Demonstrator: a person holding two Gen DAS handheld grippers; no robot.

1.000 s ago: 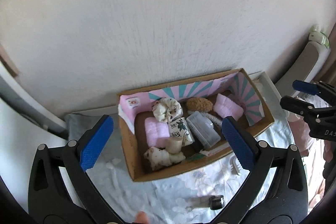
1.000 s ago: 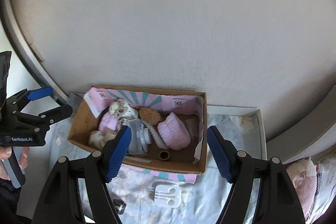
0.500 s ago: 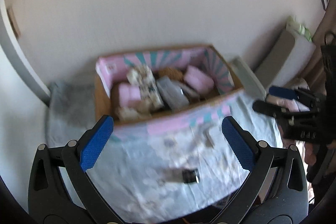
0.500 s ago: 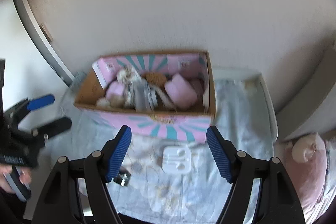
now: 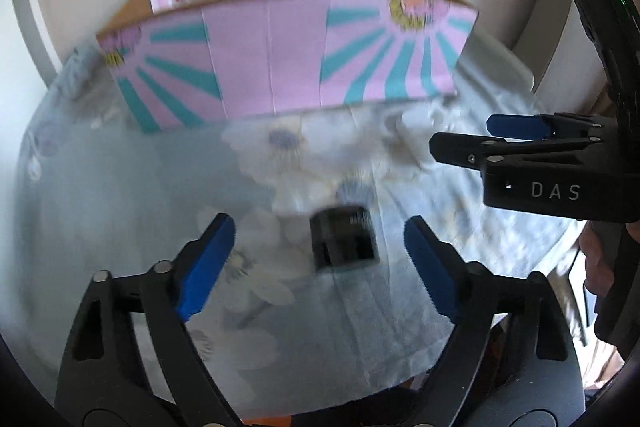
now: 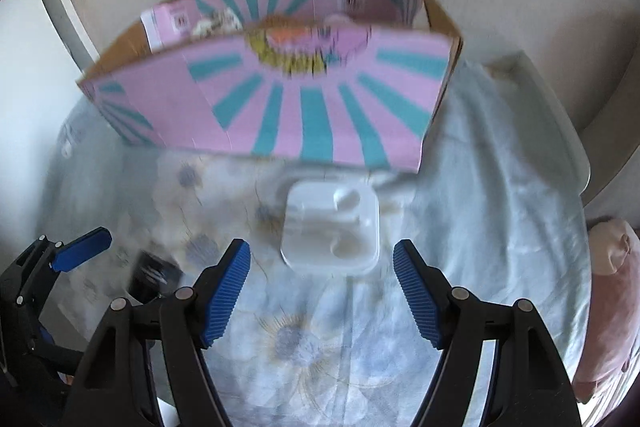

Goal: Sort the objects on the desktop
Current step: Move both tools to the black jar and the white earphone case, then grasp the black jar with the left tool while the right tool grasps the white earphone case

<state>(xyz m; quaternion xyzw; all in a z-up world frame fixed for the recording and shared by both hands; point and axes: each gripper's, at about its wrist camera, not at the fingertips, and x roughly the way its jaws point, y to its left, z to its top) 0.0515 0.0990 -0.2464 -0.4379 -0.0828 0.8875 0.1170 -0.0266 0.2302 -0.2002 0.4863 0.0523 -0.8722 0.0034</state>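
Jaws of the left gripper (image 5: 316,259), released, have just been closing around empty air; the small black cylinder (image 5: 344,241) lies just ahead between them. Right gripper (image 6: 322,291), also released, faces the white earphone case (image 6: 330,229).

ahead of the right gripper (image 6: 322,285) lies a smooth, glossy white plastic case (image 6: 331,227) on soft, matt flowered cloth (image 6: 480,227); beyond it a cardboard box (image 6: 280,99) with matt pink printed paper; ribbed blue pads (image 6: 224,297)

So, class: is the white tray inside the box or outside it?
Outside. The white tray lies on the floral cloth in front of the box, just ahead of the right claw, whose jaws are open and not touching it.
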